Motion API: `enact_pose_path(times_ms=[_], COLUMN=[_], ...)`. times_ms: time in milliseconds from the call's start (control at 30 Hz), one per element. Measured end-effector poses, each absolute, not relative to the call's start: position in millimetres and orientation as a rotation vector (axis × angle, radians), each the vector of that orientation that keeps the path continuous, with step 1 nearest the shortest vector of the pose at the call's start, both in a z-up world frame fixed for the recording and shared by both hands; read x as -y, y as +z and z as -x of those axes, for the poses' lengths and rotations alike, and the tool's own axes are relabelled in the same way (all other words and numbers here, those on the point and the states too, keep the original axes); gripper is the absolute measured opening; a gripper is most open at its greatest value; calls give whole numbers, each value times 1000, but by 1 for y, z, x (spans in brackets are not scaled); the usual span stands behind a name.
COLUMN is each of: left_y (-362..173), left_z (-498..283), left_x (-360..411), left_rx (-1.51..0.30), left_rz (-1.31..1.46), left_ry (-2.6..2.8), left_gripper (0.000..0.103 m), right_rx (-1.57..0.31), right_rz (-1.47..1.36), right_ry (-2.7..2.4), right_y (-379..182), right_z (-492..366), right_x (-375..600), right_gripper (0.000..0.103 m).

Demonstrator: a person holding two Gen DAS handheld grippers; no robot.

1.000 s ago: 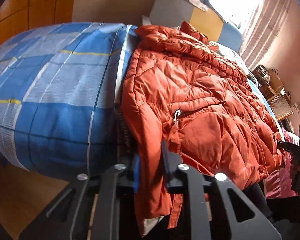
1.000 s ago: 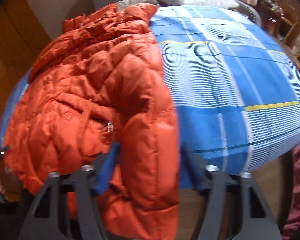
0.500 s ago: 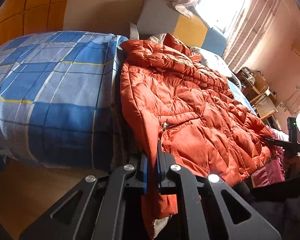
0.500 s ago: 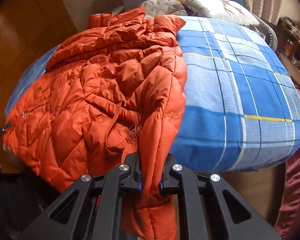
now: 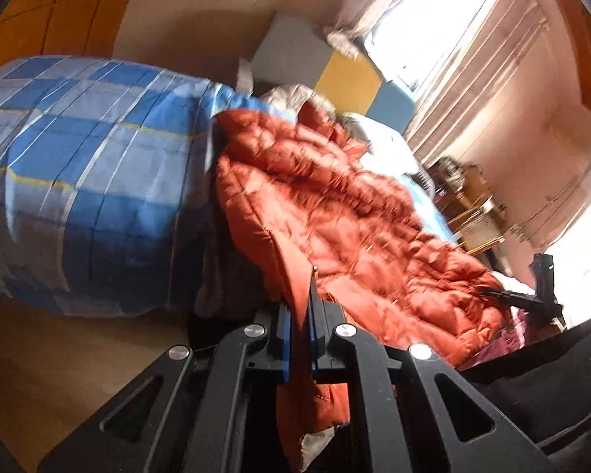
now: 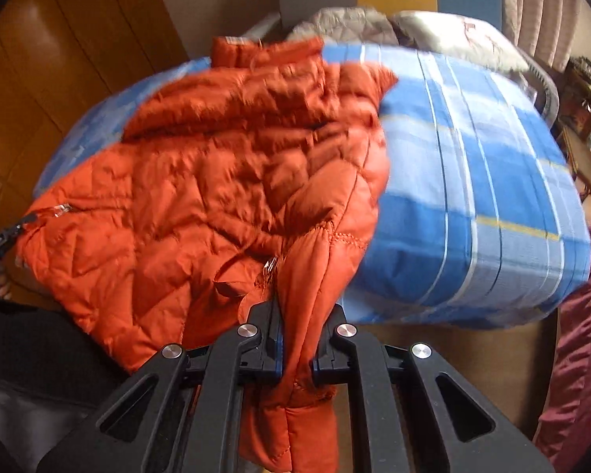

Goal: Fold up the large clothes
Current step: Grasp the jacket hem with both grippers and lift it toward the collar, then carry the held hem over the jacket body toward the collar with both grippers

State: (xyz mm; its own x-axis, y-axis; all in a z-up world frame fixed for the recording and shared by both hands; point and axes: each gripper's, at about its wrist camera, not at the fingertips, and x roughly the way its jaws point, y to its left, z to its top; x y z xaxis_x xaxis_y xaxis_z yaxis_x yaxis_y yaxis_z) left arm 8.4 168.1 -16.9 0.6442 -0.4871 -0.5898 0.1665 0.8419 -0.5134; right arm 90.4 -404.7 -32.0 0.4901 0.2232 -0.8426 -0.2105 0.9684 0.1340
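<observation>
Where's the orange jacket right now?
The orange jacket lies on the blue plaid bed, its near edge pinched in both claws, left and right.

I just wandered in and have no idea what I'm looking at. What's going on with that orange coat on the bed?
A person is holding a two-finger gripper in each hand and folding an orange quilted puffer jacket that lies on a bed with a blue plaid cover. The left gripper is clamped on one bottom edge of the jacket, and the right gripper is clamped on a thicker bunch at the other side. Most of the jacket lies on the bed, with the pinched edges hanging down between the fingers.
</observation>
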Motion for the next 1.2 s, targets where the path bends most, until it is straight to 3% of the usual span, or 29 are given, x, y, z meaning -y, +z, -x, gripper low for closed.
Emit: enact_pose_path(times_ms=[333, 700, 933, 1200], left_y=[14, 39, 31, -18], left_z=[-44, -157, -233, -316], left_x=[-176, -169, -165, -173], left_rx=[-628, -529, -575, -735], left_rz=[523, 593, 571, 597], left_ry=[-451, -495, -418, -267], left_gripper=[6, 6, 6, 6], right_rx=[-848, -768, -807, -894], right_rz=[-27, -18, -53, -163], right_ry=[268, 192, 155, 110], right_y=[19, 36, 19, -17], right_z=[-132, -234, -307, -379], right_x=[398, 404, 404, 415], right_gripper=[9, 9, 9, 9])
